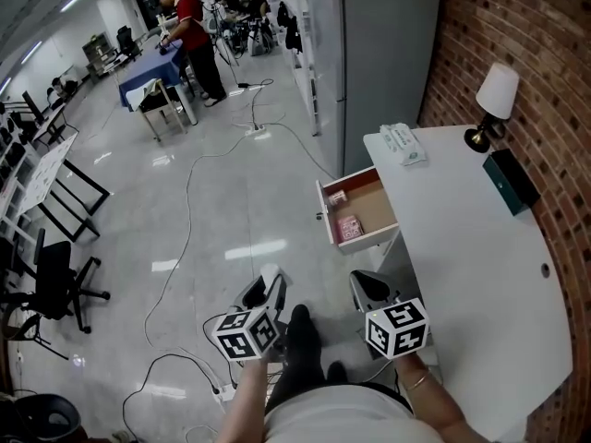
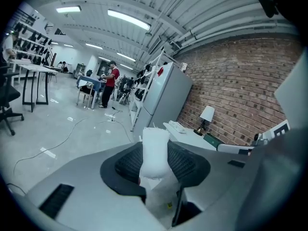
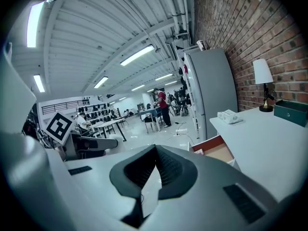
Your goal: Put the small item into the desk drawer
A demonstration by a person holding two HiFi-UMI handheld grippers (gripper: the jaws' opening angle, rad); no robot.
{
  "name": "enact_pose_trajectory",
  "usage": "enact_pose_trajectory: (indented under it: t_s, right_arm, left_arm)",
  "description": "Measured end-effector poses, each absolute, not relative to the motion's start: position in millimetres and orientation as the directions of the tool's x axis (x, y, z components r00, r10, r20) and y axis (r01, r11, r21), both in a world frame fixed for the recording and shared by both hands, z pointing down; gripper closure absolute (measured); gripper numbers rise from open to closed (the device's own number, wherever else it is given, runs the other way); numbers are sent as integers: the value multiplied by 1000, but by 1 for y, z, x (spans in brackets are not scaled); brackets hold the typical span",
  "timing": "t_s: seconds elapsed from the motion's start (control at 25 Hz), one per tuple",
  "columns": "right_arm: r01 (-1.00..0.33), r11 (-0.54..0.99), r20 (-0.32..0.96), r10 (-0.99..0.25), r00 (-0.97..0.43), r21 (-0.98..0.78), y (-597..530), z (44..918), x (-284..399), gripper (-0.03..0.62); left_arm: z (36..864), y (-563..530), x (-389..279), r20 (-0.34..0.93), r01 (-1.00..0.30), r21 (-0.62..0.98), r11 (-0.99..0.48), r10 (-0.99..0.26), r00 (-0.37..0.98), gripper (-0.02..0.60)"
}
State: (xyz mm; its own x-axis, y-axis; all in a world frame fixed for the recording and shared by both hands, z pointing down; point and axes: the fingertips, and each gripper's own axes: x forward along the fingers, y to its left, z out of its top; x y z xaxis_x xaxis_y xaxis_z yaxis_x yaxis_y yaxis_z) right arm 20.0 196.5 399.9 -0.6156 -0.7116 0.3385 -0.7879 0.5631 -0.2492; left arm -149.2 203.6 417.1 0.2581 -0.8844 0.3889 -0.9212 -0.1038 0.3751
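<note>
My left gripper [image 1: 266, 290] is shut on a small white packet [image 2: 155, 150], which stands upright between the ribbed pads and sticks out past their tips. It shows as a white tip [image 1: 271, 278] in the head view. The desk drawer [image 1: 374, 206] is pulled open from the white desk's left side, ahead and to the right of both grippers. Two small pink items [image 1: 350, 227] lie inside it. My right gripper [image 1: 367, 287] hangs beside the desk's near corner, its jaws shut with nothing between them [image 3: 155, 150]. The open drawer [image 3: 217, 151] lies just right of them.
The white desk [image 1: 471, 266] runs along a brick wall and carries a lamp [image 1: 491, 100], a tissue pack [image 1: 403, 143] and a dark green box [image 1: 510, 181]. Cables [image 1: 189, 210] trail over the glossy floor. Desks, chairs and people stand far behind.
</note>
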Motion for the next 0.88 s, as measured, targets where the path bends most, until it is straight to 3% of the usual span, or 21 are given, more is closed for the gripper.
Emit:
enact_pose_trajectory:
  t_s: [0.88]
  right_arm:
    - [-832, 499, 442, -706, -553, -244, -33, 427, -102, 585]
  left_arm:
    - [449, -48, -268, 430, -888, 442, -128, -838, 335, 403]
